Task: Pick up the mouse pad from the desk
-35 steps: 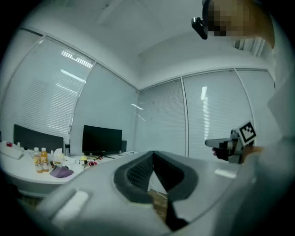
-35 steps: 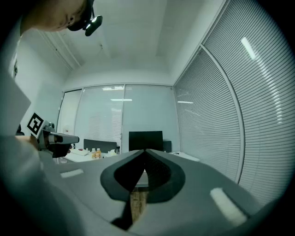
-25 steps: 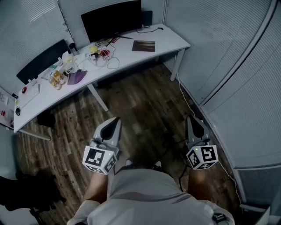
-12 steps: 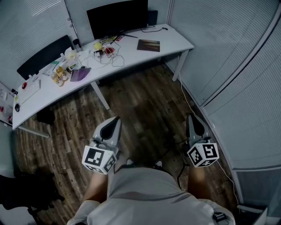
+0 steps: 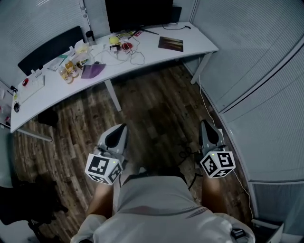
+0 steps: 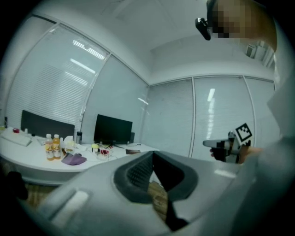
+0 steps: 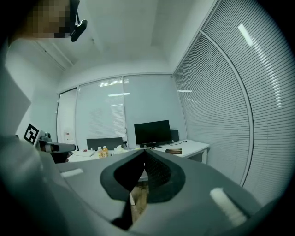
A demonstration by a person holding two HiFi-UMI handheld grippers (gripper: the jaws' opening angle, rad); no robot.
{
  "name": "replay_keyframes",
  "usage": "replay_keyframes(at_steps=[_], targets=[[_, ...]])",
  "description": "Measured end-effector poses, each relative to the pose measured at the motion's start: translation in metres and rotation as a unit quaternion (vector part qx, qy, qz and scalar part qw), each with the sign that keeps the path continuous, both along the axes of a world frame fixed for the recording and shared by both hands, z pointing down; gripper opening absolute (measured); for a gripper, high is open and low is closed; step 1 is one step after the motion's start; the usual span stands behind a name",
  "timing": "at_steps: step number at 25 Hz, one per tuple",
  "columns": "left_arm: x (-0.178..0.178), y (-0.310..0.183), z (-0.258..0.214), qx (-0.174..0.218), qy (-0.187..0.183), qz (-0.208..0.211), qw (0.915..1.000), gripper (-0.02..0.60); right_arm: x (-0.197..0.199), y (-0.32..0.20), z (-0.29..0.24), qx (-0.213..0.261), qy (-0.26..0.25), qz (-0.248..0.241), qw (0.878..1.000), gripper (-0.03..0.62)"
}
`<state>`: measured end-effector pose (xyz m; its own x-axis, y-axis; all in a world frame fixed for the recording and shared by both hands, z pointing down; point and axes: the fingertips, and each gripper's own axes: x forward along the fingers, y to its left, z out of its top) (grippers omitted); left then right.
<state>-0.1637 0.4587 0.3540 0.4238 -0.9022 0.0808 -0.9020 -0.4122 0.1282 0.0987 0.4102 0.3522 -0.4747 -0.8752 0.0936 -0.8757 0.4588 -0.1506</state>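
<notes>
Now the left gripper (image 5: 122, 128) and right gripper (image 5: 205, 124), shut and empty, are far from the mouse pad (image 5: 170, 43); next the person must go closer.

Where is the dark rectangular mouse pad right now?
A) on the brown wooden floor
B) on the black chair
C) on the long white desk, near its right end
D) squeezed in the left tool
C: the dark rectangular mouse pad lies flat on the long white desk, to the right of the black monitor.
</notes>
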Motion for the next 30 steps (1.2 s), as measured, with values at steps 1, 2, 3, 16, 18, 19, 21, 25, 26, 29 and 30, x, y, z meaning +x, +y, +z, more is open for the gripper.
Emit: replay_keyframes(at_steps=[1,2,3,16,18,19,21,25,26,29,30], targets=[[-0.006,-0.002,0.006,-0.005,0.002,-0.003,1.0000,0.002,-0.007,0.001,0.004,-0.003,0.006,-0.006,1.000,0.008],[-0.008,-0.001,0.010,-0.009,0.005,-0.003,0.9999,0.002,-0.011,0.001,0.008,-0.007,0.012,-0.010,1.000,0.008],[-0.008,-0.001,0.013,-0.010,0.008,-0.001,0.9999,0.002,-0.012,0.001,0.012,-0.012,0.015,-0.011,1.000,0.007],[-0.020,-0.077,0.019,-0.013,0.000,-0.015,0.9998,0.002,-0.028,-0.093,0.030,-0.027,-0.005,-0.028,0.999,0.008],[-0.015,-0.099,0.018,-0.012,-0.007,-0.019,0.9997,0.003,-0.023,-0.119,0.029,-0.023,-0.011,-0.031,0.999,0.008],[-0.011,-0.111,0.018,-0.012,-0.011,-0.021,0.9996,0.002,-0.020,-0.132,0.029,-0.021,-0.012,-0.034,0.999,0.008],[-0.003,-0.138,0.016,-0.012,-0.015,-0.026,0.9995,0.002,-0.012,-0.159,0.028,-0.019,-0.013,-0.039,0.999,0.008],[0.027,-0.194,0.006,-0.007,-0.019,-0.029,0.9994,0.002,0.020,-0.216,0.024,-0.019,-0.021,-0.037,0.999,0.008],[0.036,-0.207,0.004,-0.006,-0.019,-0.028,0.9994,0.002,0.030,-0.230,0.025,-0.020,-0.023,-0.036,0.999,0.008],[0.066,-0.243,0.002,-0.006,-0.023,-0.028,0.9993,0.002,0.059,-0.267,0.026,-0.024,-0.028,-0.036,0.999,0.008],[0.075,-0.255,0.001,-0.006,-0.024,-0.029,0.9993,0.002,0.068,-0.279,0.025,-0.024,-0.029,-0.037,0.999,0.008]])
